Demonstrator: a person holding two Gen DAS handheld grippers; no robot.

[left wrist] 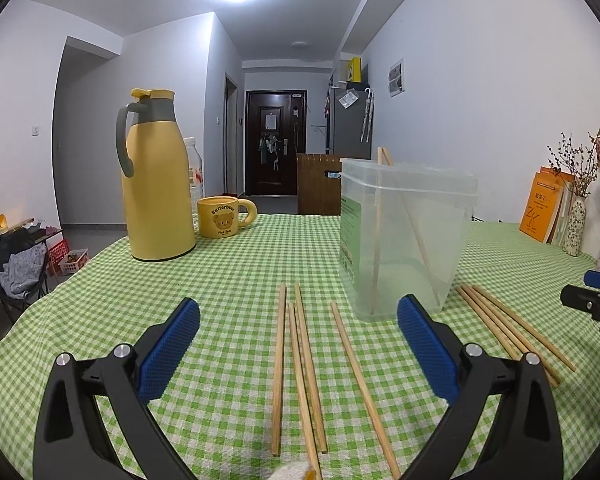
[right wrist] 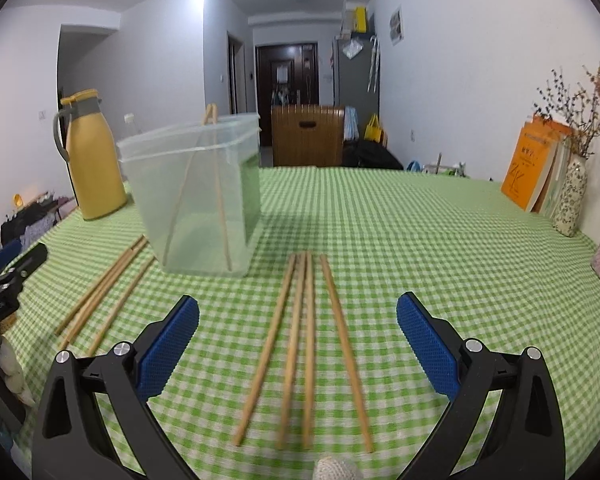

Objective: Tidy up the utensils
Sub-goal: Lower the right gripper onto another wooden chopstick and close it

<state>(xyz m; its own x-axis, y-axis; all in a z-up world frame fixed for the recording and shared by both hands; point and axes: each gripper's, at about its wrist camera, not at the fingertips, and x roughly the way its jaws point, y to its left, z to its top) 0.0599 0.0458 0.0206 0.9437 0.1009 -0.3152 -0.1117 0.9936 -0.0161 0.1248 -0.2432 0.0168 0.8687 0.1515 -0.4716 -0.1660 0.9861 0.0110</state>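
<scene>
Several wooden chopsticks [left wrist: 300, 368] lie on the green checked tablecloth [left wrist: 228, 280], right in front of my left gripper [left wrist: 298, 303], which is open and holds nothing. A second bundle of chopsticks [right wrist: 304, 344] lies before my open, unladen right gripper [right wrist: 298, 300]. Between the two bundles stands a clear plastic container [left wrist: 404, 236] with two chopsticks leaning inside it. The same container [right wrist: 204, 192] shows at the left in the right wrist view. Each gripper appears at the edge of the other's view: the right gripper [left wrist: 596, 304] and the left gripper [right wrist: 8, 276].
A yellow thermos jug [left wrist: 156, 184], a yellow bear mug [left wrist: 224, 216] and a plastic bottle [left wrist: 194, 172] stand at the back left. Orange books [right wrist: 528, 164] and vases with dried flowers [right wrist: 572, 196] line the right wall. The table edge curves down at the left.
</scene>
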